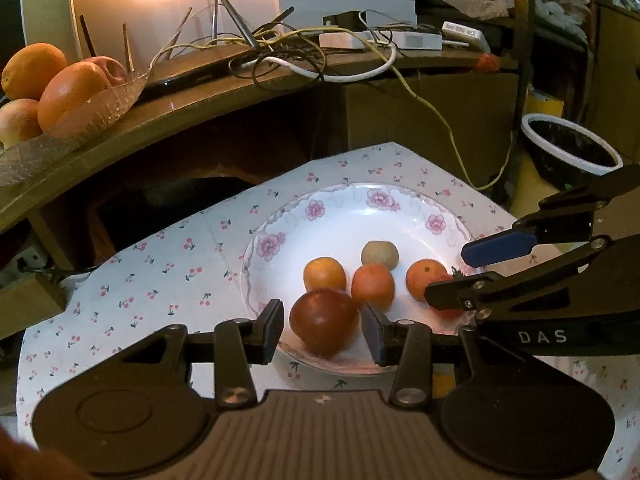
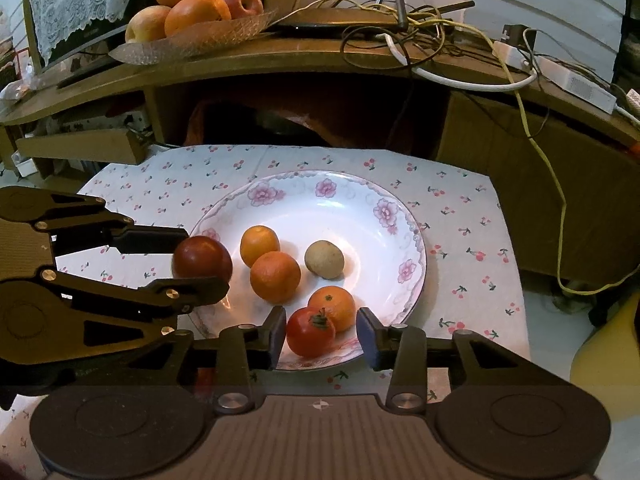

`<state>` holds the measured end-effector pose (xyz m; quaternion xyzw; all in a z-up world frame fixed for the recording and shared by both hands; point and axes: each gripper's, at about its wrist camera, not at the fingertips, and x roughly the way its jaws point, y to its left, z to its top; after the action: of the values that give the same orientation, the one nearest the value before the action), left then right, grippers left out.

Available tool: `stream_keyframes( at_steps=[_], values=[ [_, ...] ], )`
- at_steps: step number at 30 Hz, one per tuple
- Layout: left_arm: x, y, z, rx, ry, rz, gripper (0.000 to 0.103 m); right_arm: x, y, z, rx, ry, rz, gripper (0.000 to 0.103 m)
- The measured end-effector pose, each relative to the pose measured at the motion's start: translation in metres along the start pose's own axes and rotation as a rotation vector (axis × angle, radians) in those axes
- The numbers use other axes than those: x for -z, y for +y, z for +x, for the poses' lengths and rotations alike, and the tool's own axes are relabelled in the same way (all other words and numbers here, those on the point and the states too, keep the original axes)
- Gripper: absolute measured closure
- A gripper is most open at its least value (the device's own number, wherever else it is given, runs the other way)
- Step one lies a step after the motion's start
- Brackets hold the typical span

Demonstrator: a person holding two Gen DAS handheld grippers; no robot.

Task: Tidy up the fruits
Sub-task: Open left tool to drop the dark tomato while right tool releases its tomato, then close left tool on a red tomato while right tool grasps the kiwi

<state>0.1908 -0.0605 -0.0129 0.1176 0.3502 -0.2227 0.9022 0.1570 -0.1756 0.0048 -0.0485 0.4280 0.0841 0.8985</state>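
A white floral plate (image 1: 332, 224) (image 2: 360, 208) on a cherry-print cloth holds three oranges (image 1: 373, 285) (image 2: 275, 277), a tan kiwi (image 1: 379, 255) (image 2: 324, 259), a dark red apple (image 1: 323, 322) (image 2: 202, 257) and a red tomato (image 2: 310, 331). My left gripper (image 1: 323, 330) (image 2: 192, 258) is open, its jaws on either side of the apple with gaps. My right gripper (image 2: 321, 334) (image 1: 460, 272) is open around the tomato and the near orange, which it mostly hides in the left wrist view.
A wooden shelf (image 2: 304, 56) behind the cloth carries a glass dish of oranges and apples (image 2: 192, 4) (image 1: 60, 88) and a tangle of cables (image 2: 420, 36). A black bin (image 1: 572, 152) stands at the right. A yellow object (image 2: 612, 364) sits right of the cloth.
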Motion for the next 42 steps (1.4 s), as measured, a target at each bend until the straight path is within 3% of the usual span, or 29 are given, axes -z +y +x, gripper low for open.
stream_keyframes(
  at_steps=[15,24,42],
  values=[
    [-0.001,0.001,-0.010,-0.002,-0.025,-0.002,0.054,-0.001,-0.004,-0.009,0.014,-0.034,0.012,0.058],
    [0.016,0.002,-0.021,0.021,0.013,0.043,0.054,0.004,-0.005,-0.015,0.008,-0.030,0.010,0.058],
    [0.044,0.011,-0.035,0.067,0.070,0.079,0.054,0.029,0.024,-0.020,-0.112,0.065,-0.090,0.058]
  ],
)
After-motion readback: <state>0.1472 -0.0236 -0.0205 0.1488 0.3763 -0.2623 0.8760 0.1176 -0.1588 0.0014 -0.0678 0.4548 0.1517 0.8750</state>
